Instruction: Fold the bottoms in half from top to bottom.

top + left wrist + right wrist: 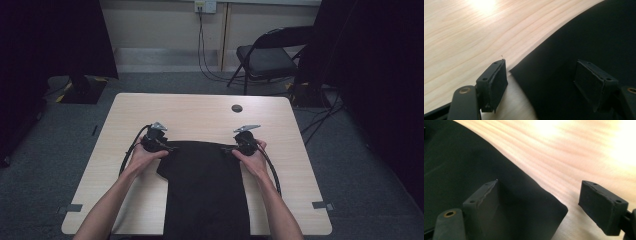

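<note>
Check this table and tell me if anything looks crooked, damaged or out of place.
Nothing looks damaged or spilled. The black cloth lies flat on the table, but its near end hangs over the table's front edge. Both the left gripper and right gripper stand open at its far corners, gripping nothing.

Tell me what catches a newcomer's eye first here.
A black cloth lies flat on the near middle of the pale wooden table, hanging over its near edge. The left gripper and right gripper sit at its far corners, jaws open.
</note>
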{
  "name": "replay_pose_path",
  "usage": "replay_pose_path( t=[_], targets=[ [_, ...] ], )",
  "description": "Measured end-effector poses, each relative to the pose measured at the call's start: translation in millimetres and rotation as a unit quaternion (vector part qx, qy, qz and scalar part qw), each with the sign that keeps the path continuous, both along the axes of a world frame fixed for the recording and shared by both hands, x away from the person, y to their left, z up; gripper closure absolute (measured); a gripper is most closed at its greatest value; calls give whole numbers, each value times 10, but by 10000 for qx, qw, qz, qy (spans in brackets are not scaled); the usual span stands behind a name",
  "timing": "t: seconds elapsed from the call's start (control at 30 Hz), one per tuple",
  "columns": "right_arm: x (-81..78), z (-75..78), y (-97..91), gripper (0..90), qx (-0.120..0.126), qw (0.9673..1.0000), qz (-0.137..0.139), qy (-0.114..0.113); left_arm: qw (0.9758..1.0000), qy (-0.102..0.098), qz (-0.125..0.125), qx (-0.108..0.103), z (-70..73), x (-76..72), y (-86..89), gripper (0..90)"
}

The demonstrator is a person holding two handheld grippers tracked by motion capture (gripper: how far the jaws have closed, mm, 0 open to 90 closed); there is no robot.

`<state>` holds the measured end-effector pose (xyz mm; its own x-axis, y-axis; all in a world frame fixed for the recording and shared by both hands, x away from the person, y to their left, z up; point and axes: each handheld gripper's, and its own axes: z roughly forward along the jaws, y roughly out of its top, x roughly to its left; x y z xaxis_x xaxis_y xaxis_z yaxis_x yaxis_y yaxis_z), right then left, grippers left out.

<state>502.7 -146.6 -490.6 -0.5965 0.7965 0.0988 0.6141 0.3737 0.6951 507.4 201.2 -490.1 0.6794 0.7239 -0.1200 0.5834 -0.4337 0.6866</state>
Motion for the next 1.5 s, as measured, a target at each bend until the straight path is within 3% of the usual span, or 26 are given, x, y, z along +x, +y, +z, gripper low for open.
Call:
replay_pose_path(
  t=[0.07,0.2,0.27,0.33,0.37,0.4,0.43,0.47,0.53,0.7,0.73,0.83,0.9,0.97,1.0,1.03,1.1,1.13,1.17,1.2,1.3,1.37,1.4,1.47,1.5],
  targets=[
    [-6,-33,14,156,5,10000,13,-34,9999,-4,-32,-109,-13,-8,-14,235],
    [-40,-37,104,211,-2,9998,153,-86,9998,-68,-144,-103,-18,-49,-45,242],
    [-86,-35,145,327,-4,9995,257,-175,9996,-178,-198,-6,-17,-86,-67,338],
    [-118,-22,162,445,44,9995,260,-144,9994,-238,-234,-89,-24,-121,-83,438],
    [-133,-13,169,509,34,9996,242,-115,9992,-308,-264,-60,-30,-139,-84,543],
    [-142,-5,169,585,50,9997,243,-82,9990,-343,-288,-90,-37,-154,-93,572],
    [-142,-5,169,585,50,9997,243,-82,9990,-343,-288,-90,-37,-154,-93,651],
    [-155,-1,145,693,171,9995,266,18,9987,-255,-369,-245,-47,-172,-100,741],
    [-167,-6,121,762,322,9990,300,86,9984,-191,-404,-343,-50,-190,-98,843],
    [-185,81,74,816,554,9979,326,91,9980,-194,-273,-543,-4,-187,-58,882],
    [-177,139,52,817,634,9975,298,31,9972,-256,-199,-673,72,-168,-28,882],
    [-154,304,23,818,745,9968,247,-153,9964,-373,-132,-747,178,-143,-12,883],
    [-141,434,11,818,803,9961,189,-299,9938,-588,11,-939,385,-93,13,883],
    [-128,499,11,818,803,9960,176,-361,9931,-663,47,-961,459,-72,17,884],
    [-87,650,9,819,841,9951,102,-505,9916,-815,124,-999,610,-28,11,884],
    [-87,650,9,819,841,9951,102,-505,9916,-815,124,-999,610,-28,11,884],
    [-22,847,30,819,821,9942,41,-699,9896,-961,181,-1050,765,21,3,884],
    [9,941,38,819,826,9935,28,-780,9873,-1111,304,-1090,915,58,-3,884],
    [9,941,38,819,826,9935,28,-780,9873,-1111,304,-1090,915,58,-3,884],
    [60,1085,41,819,873,9923,-30,-877,9845,-1201,398,-1216,1028,89,-13,884],
    [125,1264,38,820,891,9907,-89,-1028,9816,-1325,419,-1312,1154,137,-37,884],
    [145,1323,35,820,873,9902,-120,-1083,9810,-1374,430,-1302,1205,159,-41,884],
    [182,1448,26,820,844,9893,-172,-1180,9798,-1447,439,-1311,1283,194,-52,885],
    [194,1537,25,822,815,9869,-313,-1358,9771,-1550,407,-1398,1401,231,-73,885],
    [204,1588,29,822,790,9861,-368,-1414,9771,-1550,407,-1398,1401,231,-73,885]
  ],
)
